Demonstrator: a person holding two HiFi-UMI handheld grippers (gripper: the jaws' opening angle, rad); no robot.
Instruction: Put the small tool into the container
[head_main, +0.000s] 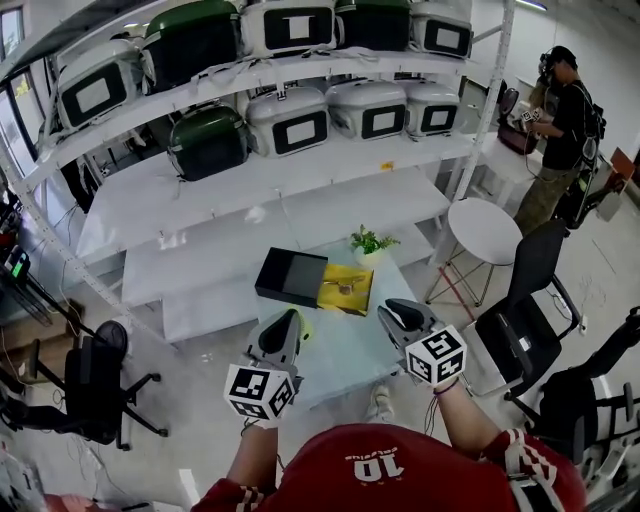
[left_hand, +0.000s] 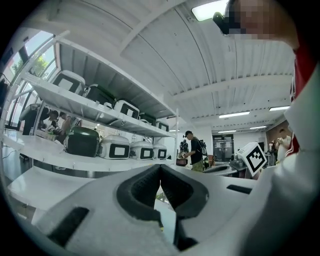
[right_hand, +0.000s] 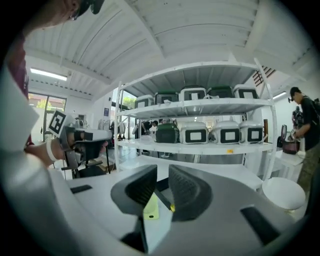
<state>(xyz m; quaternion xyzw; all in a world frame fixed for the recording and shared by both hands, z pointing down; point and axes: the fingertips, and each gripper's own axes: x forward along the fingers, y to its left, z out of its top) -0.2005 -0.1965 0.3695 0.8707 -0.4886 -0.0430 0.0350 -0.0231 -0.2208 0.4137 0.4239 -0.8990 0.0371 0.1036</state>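
a pale table (head_main: 340, 350) stands before white shelves (head_main: 300, 190). over its near edge, the left gripper (head_main: 291, 320) has jaws pressed together, empty. the right gripper (head_main: 391, 313) has jaws a crack apart, holding nothing. past bare tabletop, the small tool (head_main: 346, 285) lies on the yellow container (head_main: 328, 297).

The right gripper (right_hand: 162, 171) has its jaws slightly apart, with nothing between them. Through the gap shows a table (right_hand: 152, 235), where a lime strip (right_hand: 151, 207) lies beside a dark box (right_hand: 161, 196). Behind, cases (right_hand: 194, 134) line the front edges of the rack (right_hand: 200, 106) shelves. The left gripper (right_hand: 102, 136) hangs at far left. A person (right_hand: 306, 125) stands at far right.
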